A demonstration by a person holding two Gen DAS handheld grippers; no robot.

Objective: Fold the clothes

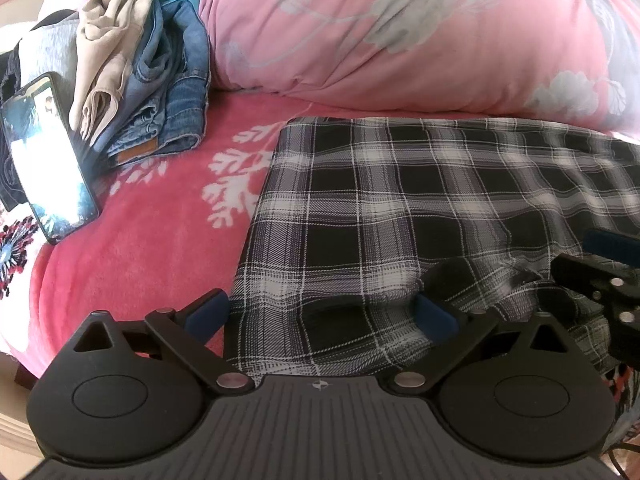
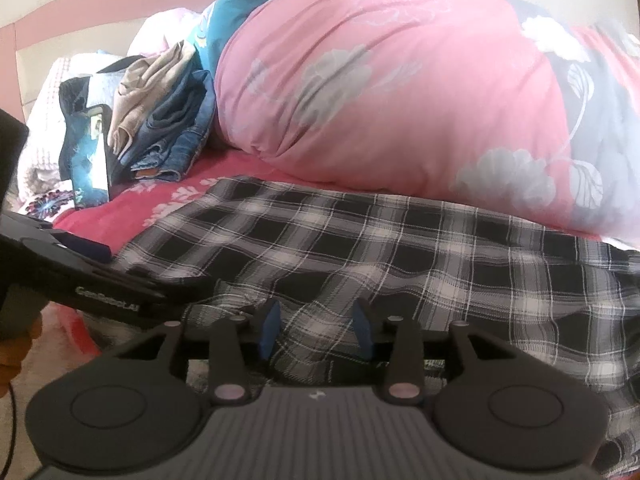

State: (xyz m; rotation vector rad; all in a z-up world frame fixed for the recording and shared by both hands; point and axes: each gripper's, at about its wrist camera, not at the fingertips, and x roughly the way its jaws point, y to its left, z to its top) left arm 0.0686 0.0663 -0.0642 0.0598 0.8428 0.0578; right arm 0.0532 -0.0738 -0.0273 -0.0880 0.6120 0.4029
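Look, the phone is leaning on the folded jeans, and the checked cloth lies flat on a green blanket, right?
Not green. The left wrist view shows the checked cloth lying on a pink blanket. The phone does lean against the folded jeans.

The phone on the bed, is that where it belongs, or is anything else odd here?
The phone stands out: it leans tilted against the clothes pile, screen lit, on the pink blanket. It looks loosely propped. The plaid garment lies flat.
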